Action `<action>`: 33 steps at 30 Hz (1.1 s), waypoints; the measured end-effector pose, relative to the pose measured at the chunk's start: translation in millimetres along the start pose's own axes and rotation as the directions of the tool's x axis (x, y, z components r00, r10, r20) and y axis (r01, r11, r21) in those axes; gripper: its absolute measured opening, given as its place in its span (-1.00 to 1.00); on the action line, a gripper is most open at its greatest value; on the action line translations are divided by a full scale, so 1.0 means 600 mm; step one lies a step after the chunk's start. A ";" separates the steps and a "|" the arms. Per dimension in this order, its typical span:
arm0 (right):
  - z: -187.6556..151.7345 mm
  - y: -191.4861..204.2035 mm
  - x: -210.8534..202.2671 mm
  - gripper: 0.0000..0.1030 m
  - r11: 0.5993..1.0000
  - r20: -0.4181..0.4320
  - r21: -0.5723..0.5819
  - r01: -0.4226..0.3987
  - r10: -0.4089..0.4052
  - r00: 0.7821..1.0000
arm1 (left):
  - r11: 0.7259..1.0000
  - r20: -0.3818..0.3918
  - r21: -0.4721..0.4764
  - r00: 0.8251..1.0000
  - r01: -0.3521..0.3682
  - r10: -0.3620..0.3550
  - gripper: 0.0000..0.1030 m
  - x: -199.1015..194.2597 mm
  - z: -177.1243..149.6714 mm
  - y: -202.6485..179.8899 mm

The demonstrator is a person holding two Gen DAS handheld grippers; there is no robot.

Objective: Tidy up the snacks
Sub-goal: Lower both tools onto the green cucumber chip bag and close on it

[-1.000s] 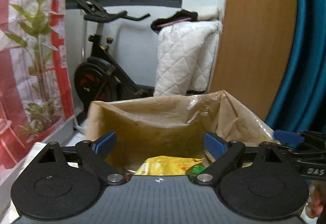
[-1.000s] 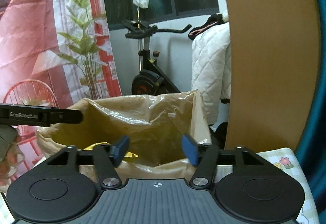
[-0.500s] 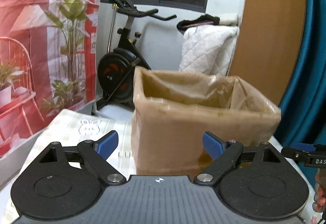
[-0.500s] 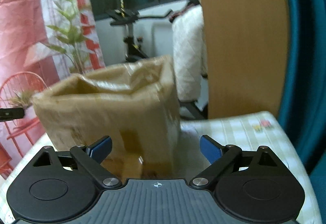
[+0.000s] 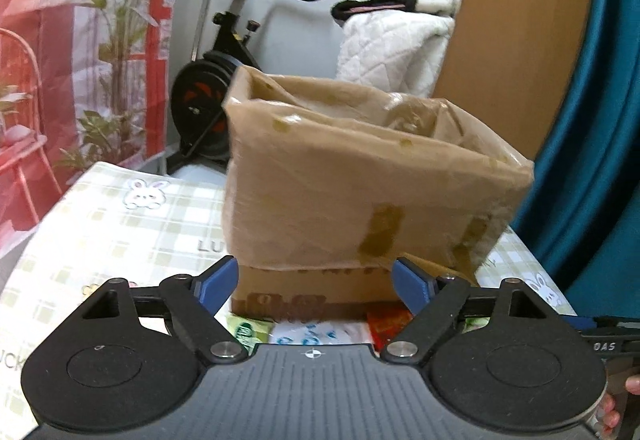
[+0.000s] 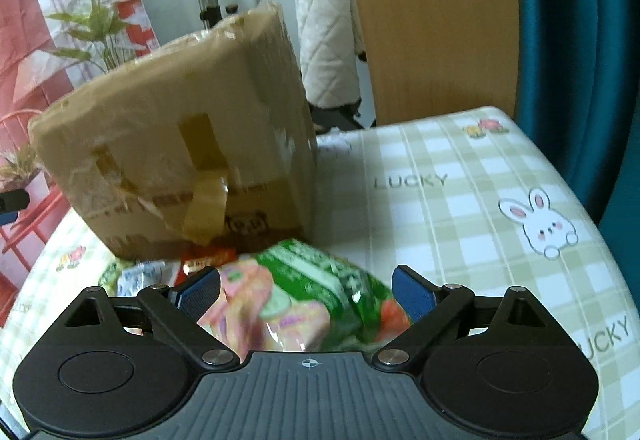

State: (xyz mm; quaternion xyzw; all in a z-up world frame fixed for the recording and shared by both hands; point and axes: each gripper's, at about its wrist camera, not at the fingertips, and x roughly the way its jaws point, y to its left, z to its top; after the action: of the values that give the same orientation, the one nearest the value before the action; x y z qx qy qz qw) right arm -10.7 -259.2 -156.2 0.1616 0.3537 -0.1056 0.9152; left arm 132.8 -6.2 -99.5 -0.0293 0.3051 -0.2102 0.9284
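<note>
Right wrist view: the table fills the lower right, the box stands left of centre, and my green snack packet lies at lower centre. I judge it light, soft and crinkly; best pinched across its middle. My right gripper gapes around it, jaws wide apart, gripping nothing yet.

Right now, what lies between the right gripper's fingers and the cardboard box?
In the right wrist view, a green and pink snack packet lies between the open right gripper and the cardboard box, with a red packet behind it.
</note>
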 end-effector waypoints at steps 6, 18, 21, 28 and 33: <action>-0.032 -0.001 0.012 0.66 0.999 -0.073 -0.030 -0.020 0.018 0.997 | 0.992 -0.053 0.048 0.992 0.114 -0.111 0.58 0.028 -0.016 -0.043; -0.065 0.004 0.024 0.12 0.989 -0.114 -0.117 -0.086 0.073 0.991 | 0.910 -0.279 0.112 0.892 0.399 -0.357 0.54 0.155 -0.075 -0.146; -0.067 0.000 0.023 -0.01 0.986 -0.111 -0.127 -0.108 0.094 0.989 | 0.887 -0.321 0.067 0.852 0.456 -0.414 0.54 0.181 -0.084 -0.153; -0.067 -0.010 0.013 -0.29 0.981 -0.102 -0.149 -0.128 0.114 0.988 | 0.852 -0.380 -0.020 0.784 0.523 -0.490 0.57 0.227 -0.105 -0.159; -0.066 -0.015 0.007 -0.36 0.979 -0.103 -0.153 -0.132 0.117 0.988 | 0.825 -0.409 -0.122 0.729 0.552 -0.548 0.57 0.246 -0.121 -0.157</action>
State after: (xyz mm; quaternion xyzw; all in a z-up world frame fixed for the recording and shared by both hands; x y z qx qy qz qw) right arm -34.9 -253.2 -188.9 0.1143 0.3928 -0.0119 0.9124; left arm 162.7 -147.1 -223.3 -0.0679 0.4771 -0.4777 0.7345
